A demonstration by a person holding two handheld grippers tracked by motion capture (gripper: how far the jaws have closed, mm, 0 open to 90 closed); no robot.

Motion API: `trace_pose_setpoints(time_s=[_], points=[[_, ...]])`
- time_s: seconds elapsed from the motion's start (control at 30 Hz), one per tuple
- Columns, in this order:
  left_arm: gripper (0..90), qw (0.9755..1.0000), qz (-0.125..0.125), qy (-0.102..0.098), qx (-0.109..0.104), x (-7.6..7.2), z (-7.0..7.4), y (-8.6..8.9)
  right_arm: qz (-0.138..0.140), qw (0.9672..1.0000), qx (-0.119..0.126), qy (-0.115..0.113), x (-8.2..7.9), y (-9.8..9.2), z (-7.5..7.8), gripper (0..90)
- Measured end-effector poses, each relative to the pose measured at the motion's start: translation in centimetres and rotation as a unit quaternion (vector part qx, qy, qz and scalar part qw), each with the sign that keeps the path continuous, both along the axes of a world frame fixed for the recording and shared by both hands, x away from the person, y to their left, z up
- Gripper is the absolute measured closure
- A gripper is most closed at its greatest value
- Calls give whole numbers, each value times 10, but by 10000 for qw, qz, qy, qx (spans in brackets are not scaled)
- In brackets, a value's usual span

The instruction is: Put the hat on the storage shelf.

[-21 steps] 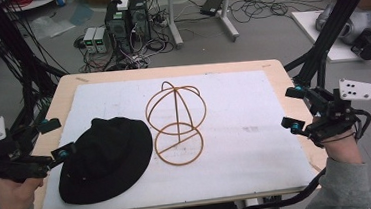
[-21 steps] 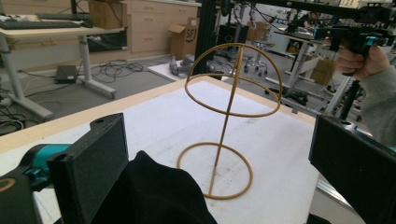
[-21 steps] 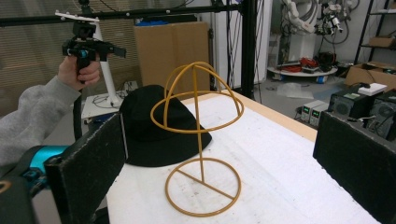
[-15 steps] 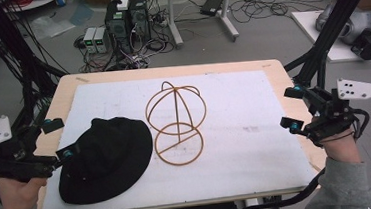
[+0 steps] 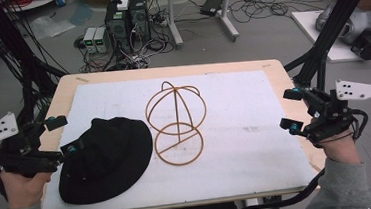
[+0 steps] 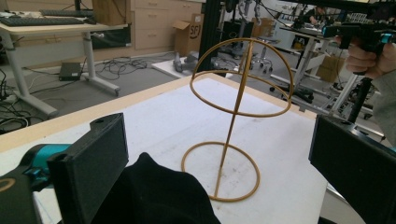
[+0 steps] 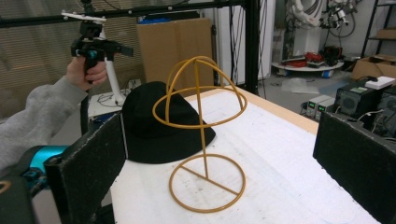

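The jaws of the left gripper (image 5: 60,137) are seen spread wide, with nothing pinched between them; in the left gripper view the crown of the black hat (image 6: 154,193) rises between the two black pads without being pressed by either. The jaws of the right gripper (image 5: 290,110) are likewise held apart and empty, at the table's right edge, well apart from everything on it. The hat (image 5: 106,158) lies flat on the white mat (image 5: 253,104), at the near left of the table, its brim just beside the left gripper's lower jaw tip. Just to its right the wire hat stand (image 5: 177,122) is seen upright, its round base ring near the brim and its domed cage bare. The step in hand is judged to be the approach to the hat, before any grasp has been made; the placing of the hat on the stand is not yet done. For the next move, the left jaws would need to be brought down over the brim or crown and closed on the fabric. The hat could then be lifted clear of the mat and carried over the dome, and a careful lowering would be called for so that the light stand is not tipped.
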State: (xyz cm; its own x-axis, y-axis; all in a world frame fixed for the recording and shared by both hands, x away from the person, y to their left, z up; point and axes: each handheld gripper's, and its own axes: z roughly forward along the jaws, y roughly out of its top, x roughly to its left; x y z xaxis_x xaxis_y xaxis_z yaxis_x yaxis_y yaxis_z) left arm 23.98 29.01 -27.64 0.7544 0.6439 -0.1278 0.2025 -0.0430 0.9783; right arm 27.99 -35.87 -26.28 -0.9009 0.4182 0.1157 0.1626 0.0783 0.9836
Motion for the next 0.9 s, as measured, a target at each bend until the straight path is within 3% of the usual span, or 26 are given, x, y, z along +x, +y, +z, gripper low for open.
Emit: trace_pose_setpoints(time_s=[0.17, 0.37, 0.57, 0.7, 0.9], points=[[50, 9997, -26, -39, 219, 4, 2, -9, 18, 10000, -22, 34, 2, 0, -2, 21], [50, 9998, -15, -60, 169, 12, 3, -10, 40, 9999, -107, 91, 3, 5, -4, 20], [50, 9993, 14, -39, 381, 24, 9, -14, 2, 9999, -97, 139, 2, 6, -5, 20], [50, 9994, -66, 5, 331, 32, 12, -15, 8, 9998, -100, 145, 3, 6, -7, 20], [50, 9989, -70, 109, 441, 48, 14, -18, 11, 9998, -117, 162, 3, 6, -8, 20]])
